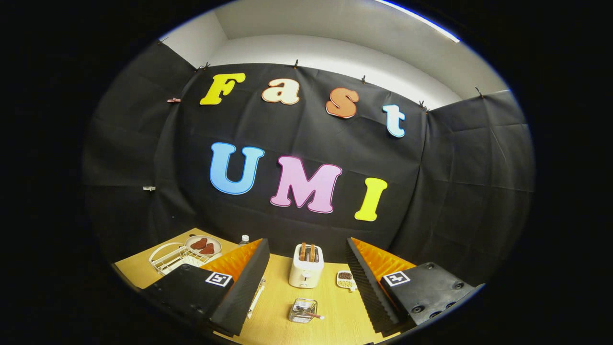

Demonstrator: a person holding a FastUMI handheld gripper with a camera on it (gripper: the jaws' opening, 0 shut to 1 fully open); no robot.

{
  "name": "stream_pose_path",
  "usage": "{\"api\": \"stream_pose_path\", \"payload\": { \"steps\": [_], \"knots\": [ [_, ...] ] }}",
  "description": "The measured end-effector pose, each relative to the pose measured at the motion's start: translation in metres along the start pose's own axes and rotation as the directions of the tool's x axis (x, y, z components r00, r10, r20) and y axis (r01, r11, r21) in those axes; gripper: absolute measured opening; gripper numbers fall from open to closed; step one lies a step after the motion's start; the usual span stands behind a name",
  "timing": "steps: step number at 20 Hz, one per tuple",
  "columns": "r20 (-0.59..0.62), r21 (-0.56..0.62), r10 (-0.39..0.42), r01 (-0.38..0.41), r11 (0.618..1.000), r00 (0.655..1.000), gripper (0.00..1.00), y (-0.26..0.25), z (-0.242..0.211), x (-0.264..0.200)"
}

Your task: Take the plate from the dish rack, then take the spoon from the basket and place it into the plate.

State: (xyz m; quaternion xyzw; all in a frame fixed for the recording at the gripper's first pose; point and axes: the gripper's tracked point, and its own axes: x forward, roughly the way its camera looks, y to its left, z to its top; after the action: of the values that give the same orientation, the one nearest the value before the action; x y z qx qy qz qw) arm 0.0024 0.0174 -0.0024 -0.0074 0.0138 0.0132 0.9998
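Note:
My gripper (305,244) hangs open above the wooden table (278,330), fingers spread wide and holding nothing. A small clear basket (302,310) stands on the table below, between the fingers, and a spoon (310,314) with a reddish handle lies in it. The white wire dish rack (168,259) stands at the table's far left corner, beyond the left finger (239,282). What the rack holds is too small to tell. Just behind it, a round plate (203,246) carries two reddish-brown pieces.
A white toaster (306,270) with two slices in it stands ahead between the fingers. To its right is a small dish (346,280) of dark and pale bits. A bottle (244,239) peeks above the left fingertip. A white strip (256,298) lies beside the left finger.

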Motion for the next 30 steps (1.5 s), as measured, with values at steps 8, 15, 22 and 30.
{"api": "stream_pose_path", "payload": {
  "steps": [8,15,22,30],
  "knots": [
    [-0.013,-0.004,0.052,-0.052,0.999,0.999,0.98,0.017,0.003,0.01],
    [-0.165,0.031,0.188,-0.186,0.982,0.968,0.97,0.076,-0.03,0.039],
    [-0.293,0.191,0.328,-0.281,0.941,0.898,0.96,0.156,-0.068,0.084],
    [-0.501,0.34,0.404,-0.256,0.905,0.765,0.98,0.248,-0.143,0.136]
  ]
}}
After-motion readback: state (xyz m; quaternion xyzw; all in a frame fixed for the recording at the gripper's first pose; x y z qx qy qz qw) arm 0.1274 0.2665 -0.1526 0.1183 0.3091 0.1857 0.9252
